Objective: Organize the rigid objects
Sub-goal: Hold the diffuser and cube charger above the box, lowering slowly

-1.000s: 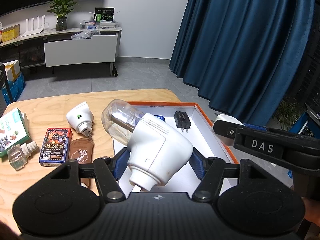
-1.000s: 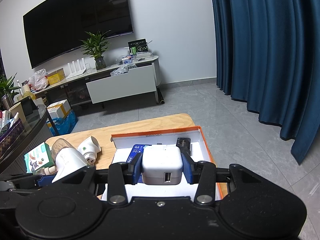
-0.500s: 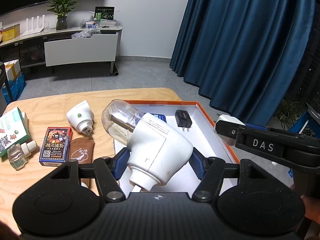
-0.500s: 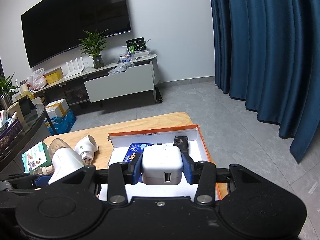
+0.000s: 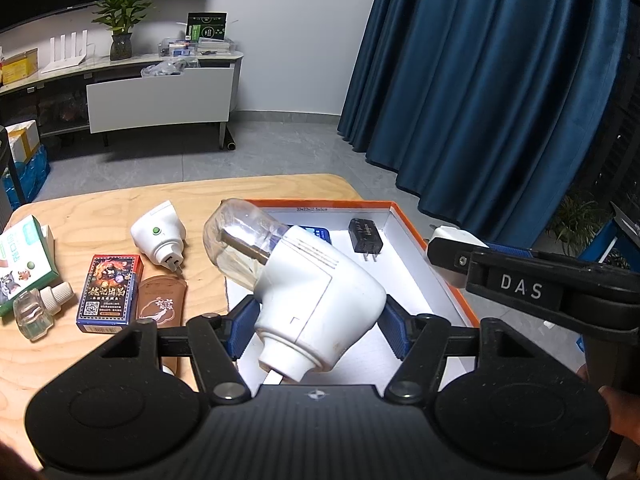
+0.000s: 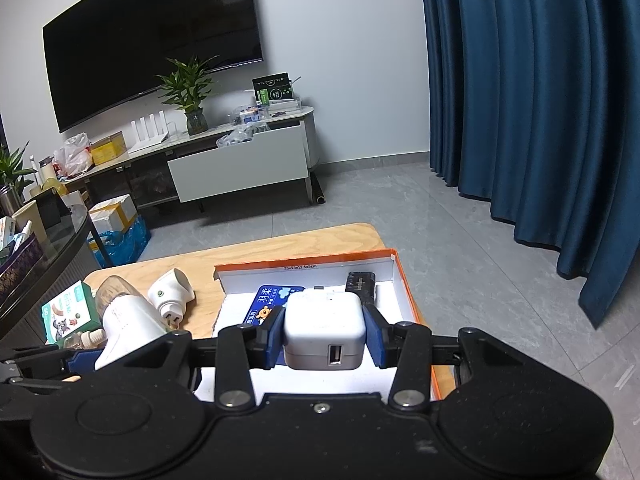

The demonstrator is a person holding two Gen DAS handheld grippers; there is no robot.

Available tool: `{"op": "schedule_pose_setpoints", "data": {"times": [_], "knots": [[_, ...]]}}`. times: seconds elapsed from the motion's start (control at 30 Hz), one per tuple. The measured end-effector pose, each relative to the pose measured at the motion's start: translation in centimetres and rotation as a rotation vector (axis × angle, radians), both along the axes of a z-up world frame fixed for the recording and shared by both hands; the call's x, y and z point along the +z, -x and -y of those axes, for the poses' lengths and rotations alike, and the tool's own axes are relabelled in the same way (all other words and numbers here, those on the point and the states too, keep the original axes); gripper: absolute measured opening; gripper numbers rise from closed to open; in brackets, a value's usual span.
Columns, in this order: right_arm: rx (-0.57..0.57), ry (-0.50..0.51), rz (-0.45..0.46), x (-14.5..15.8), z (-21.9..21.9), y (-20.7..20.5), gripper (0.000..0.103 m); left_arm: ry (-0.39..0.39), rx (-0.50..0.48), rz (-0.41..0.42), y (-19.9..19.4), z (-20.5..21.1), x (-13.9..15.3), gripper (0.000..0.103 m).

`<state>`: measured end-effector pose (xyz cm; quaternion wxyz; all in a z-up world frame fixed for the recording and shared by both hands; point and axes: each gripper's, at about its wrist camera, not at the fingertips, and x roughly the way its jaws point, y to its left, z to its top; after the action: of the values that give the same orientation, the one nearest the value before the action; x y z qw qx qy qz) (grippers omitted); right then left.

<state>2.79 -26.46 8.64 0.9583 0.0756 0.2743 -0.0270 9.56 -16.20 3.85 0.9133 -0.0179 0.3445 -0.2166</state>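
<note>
Box: orange-rimmed box (image 5: 430, 248) with a white floor, beyond both sets of jaws on the counter (image 5: 120, 208).
Box contents: black adapter (image 5: 365, 235) near the far wall; blue packet (image 6: 272, 300) left of it.
Left gripper (image 5: 316, 326): jaws clamped on a white plug-in vaporizer (image 5: 320, 296), its clear bottle pointing away, above the box's near left corner.
Right gripper (image 6: 325, 338): jaws closed on a white USB charger (image 6: 324, 330), port facing the camera, over the box.
Left view only: card box (image 5: 110, 288), brown pouch (image 5: 162, 300), small clear bottle (image 5: 34, 310), left of its jaws.
Both views: second white plug-in (image 5: 160, 236), green-white carton (image 6: 70, 312).
Right view only: wall television (image 6: 148, 40).
</note>
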Motion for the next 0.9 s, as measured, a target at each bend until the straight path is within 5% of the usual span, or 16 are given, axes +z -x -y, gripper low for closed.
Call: {"op": "schedule_pose_setpoints", "data": {"times": [0.9], "knots": [[-0.001, 0.000, -0.035, -1.4, 0.6, -1.4, 0.052, -0.009, -0.009, -0.012, 0.0, 0.5, -0.4, 0.065]]}}
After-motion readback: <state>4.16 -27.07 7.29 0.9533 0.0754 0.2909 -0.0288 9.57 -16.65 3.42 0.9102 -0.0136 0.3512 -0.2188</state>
